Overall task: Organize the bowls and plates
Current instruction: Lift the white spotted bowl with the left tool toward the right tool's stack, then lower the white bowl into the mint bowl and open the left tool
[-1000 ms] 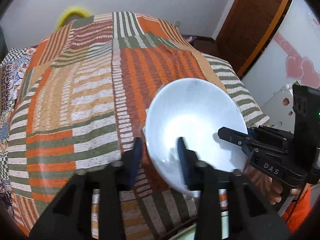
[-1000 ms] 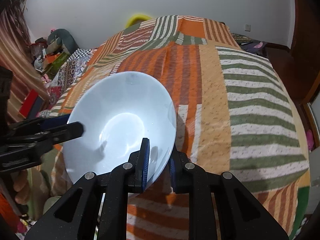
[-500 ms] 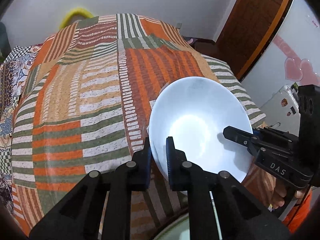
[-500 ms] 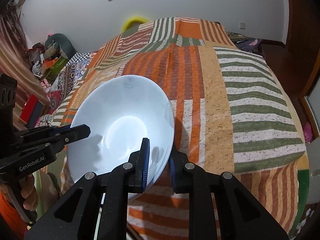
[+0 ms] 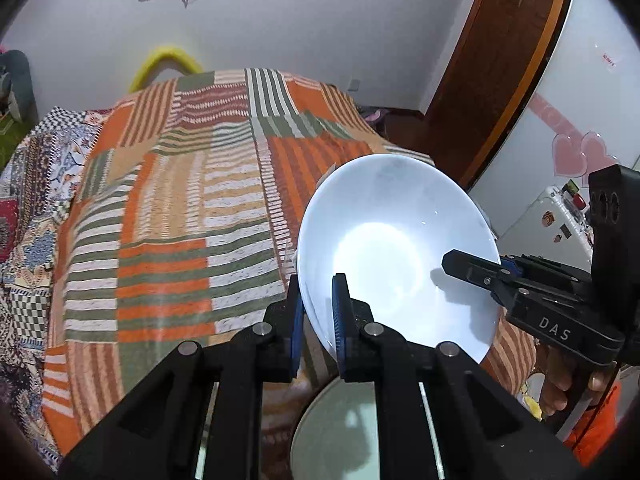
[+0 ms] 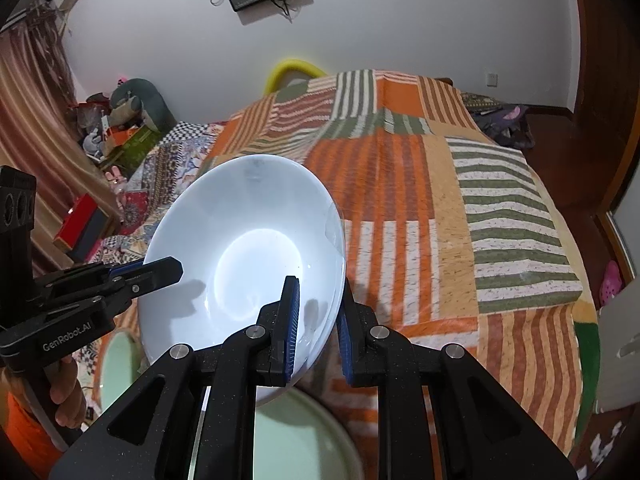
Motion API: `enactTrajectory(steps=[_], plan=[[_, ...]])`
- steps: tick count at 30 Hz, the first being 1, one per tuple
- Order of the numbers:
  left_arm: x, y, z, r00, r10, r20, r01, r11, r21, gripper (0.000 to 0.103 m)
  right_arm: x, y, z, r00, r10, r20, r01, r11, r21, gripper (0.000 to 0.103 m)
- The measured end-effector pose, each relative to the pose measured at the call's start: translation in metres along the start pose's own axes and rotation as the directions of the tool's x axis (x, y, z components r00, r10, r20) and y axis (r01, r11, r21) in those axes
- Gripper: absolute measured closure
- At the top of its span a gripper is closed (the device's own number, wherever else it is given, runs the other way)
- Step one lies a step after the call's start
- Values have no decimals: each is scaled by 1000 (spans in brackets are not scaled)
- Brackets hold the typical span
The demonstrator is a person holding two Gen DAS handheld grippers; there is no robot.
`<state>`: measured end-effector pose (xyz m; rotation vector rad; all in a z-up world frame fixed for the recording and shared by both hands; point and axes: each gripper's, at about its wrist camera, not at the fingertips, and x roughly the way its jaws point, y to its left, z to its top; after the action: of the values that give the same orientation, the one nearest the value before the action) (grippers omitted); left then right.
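A white bowl (image 5: 396, 256) is held in the air, tilted, above a bed. My left gripper (image 5: 318, 312) is shut on its left rim. My right gripper (image 6: 318, 312) is shut on its right rim; the bowl (image 6: 248, 256) fills the middle of the right wrist view. Each gripper shows in the other's view: the right one (image 5: 480, 272) at the bowl's right edge, the left one (image 6: 152, 272) at its left edge. A pale green plate (image 6: 304, 440) lies below the bowl; it also shows in the left wrist view (image 5: 340, 432).
The bed with an orange, green and cream striped patchwork cover (image 5: 192, 200) lies beyond the bowl. A second pale green plate (image 6: 116, 368) sits low on the left. A wooden door (image 5: 492, 64) and a white fridge (image 5: 560, 208) stand to the right.
My left gripper closed on the bowl's left rim; it was open a second ago. The bowl, held by both grippers, rose and tilted as the bed dropped away.
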<state>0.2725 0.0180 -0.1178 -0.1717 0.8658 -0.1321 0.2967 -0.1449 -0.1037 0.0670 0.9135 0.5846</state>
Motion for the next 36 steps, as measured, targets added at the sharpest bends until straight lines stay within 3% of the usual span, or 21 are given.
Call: enactTrajectory(steps=[11,22,29,36], plan=[[-77,23,-30,997,18,71,-17,1000,-19,91,-25,55,-15,999,14,40,-11,998,-64,87],[-137,63,-77,992,85,96,-78,994,-77,91,-22,116,-39,998,67,17,-64,989,-135,87],[-156,87,-107,988,132,85,-122,986,-118,91,-10,143,-59,994,110,-19,-112,981,-159,86],[-149,113,-132,988,151,43,-142,975,-169,91,9,161,-74,989,134,-69,-143,977,-157,86]])
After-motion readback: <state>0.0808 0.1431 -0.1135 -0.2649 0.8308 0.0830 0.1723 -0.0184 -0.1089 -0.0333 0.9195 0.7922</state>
